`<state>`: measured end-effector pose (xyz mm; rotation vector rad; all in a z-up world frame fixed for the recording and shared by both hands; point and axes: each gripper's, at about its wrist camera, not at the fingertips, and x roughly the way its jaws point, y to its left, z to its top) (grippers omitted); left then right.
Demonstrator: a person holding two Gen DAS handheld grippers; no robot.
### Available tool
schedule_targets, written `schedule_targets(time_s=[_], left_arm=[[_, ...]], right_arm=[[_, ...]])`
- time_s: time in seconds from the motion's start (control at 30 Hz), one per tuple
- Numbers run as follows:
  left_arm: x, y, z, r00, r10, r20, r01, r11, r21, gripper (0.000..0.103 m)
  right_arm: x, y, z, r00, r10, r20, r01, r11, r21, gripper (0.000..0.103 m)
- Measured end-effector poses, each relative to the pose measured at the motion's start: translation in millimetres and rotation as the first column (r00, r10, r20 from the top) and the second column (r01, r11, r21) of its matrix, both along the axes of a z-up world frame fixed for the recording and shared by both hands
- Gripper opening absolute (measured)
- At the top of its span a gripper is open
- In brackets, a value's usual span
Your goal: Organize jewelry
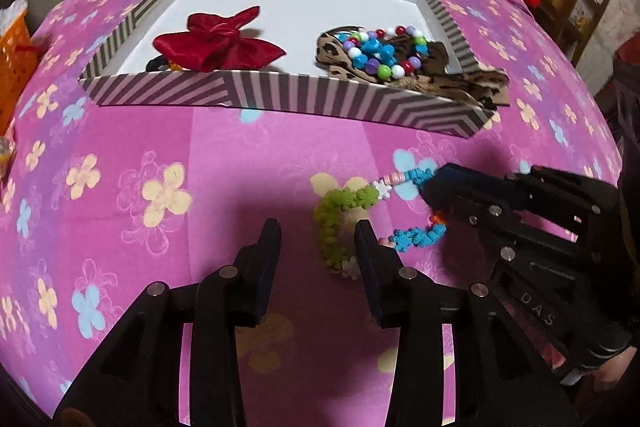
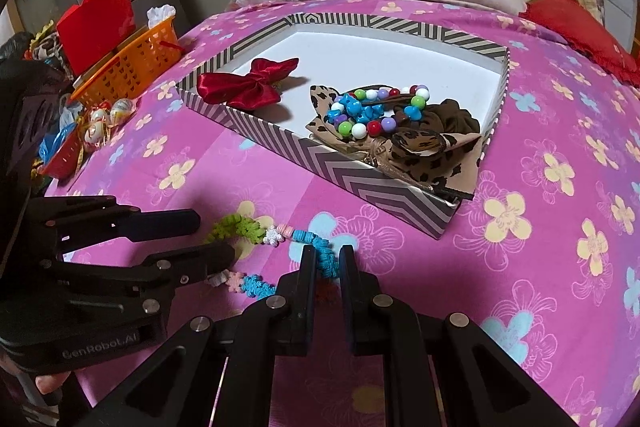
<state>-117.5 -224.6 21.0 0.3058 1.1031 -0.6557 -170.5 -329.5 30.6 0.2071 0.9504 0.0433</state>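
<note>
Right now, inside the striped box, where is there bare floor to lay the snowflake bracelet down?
The striped box has bare white floor along its back half, and a narrow strip between the red bow and the leopard scrunchie. The front right corner is crowded: the scrunchie spills over the rim, with the bead bracelet on top.

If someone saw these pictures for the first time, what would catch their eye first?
Probably the striped box on the pink floral cloth, holding a red satin bow and bright beads on leopard fabric. Nearer, the right gripper straddles a green-and-blue bracelet; the left gripper is beside it.
</note>
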Motion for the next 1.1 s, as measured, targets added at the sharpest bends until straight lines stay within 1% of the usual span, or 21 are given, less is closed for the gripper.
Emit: schedule_targets(time_s=[0.07,0.1,0.13,0.2,0.27,0.3,0.33,0.5,0.57,0.63,0.7,0.83,0.97,1.03,1.07,1.1], left_arm=[[-2,0,0,1.000,-0.014,0.011,0.014,1.000,0.007,0.036],[-3,1,0,1.000,-0.017,0.015,0.017,1.000,0.008,0.028],[-3,2,0,1.000,-0.020,0.018,0.020,1.000,0.009,0.016],[0,4,0,1.000,-0.020,0.004,0.020,1.000,-0.001,0.010],[3,8,0,1.000,-0.011,-0.003,0.011,1.000,-0.013,0.010],[3,10,0,1.000,-0.001,0.005,0.001,1.000,-0.011,0.010],[4,12,1,1.000,0.009,0.010,-0.009,1.000,-0.011,0.010],[9,26,14,0.999,0.048,0.019,-0.047,0.998,-0.042,0.010],[9,28,19,0.998,0.047,0.034,-0.045,0.998,-0.044,0.010],[8,29,23,0.998,0.052,0.046,-0.050,0.998,-0.044,0.010],[9,32,25,0.996,0.065,0.054,-0.062,0.997,-0.042,0.010],[13,39,33,0.996,0.079,0.046,-0.076,0.995,-0.064,0.010],[16,43,33,0.995,0.088,0.037,-0.085,0.994,-0.070,0.010],[17,44,31,0.995,0.094,0.033,-0.092,0.994,-0.065,0.010],[17,45,29,0.995,0.099,0.031,-0.097,0.993,-0.061,0.010],[18,46,27,0.994,0.102,0.026,-0.101,0.993,-0.060,0.010]], right_arm=[[0,0,0,1.000,-0.002,0.001,0.002,1.000,0.002,0.011],[0,0,0,1.000,-0.004,0.004,0.004,1.000,0.001,0.011],[-1,1,0,1.000,-0.005,0.006,0.005,1.000,-0.001,0.011],[-1,2,0,1.000,-0.003,0.008,0.004,1.000,-0.009,0.011],[-3,3,2,1.000,-0.003,0.017,0.003,1.000,-0.018,0.011],[-3,4,4,1.000,-0.004,0.024,0.004,1.000,-0.020,0.005],[-4,4,6,1.000,-0.004,0.029,0.005,1.000,-0.024,0.004],[-5,10,17,0.998,0.007,0.056,-0.005,0.999,-0.036,0.004],[-4,14,18,0.998,0.014,0.056,-0.012,0.999,-0.042,0.004],[-5,16,19,0.998,0.010,0.062,-0.007,0.999,-0.049,0.001],[-6,16,22,0.998,0.006,0.067,-0.002,0.999,-0.054,0.001],[-7,13,30,0.997,0.002,0.075,0.002,0.999,-0.048,0.001],[-4,20,31,0.997,0.040,0.070,-0.040,0.999,-0.015,0.001],[0,27,28,0.996,0.054,0.069,-0.055,0.998,0.009,0.003],[4,31,26,0.997,0.054,0.063,-0.056,0.998,0.020,0.005],[7,33,24,0.997,0.055,0.059,-0.057,0.998,0.023,0.011]])
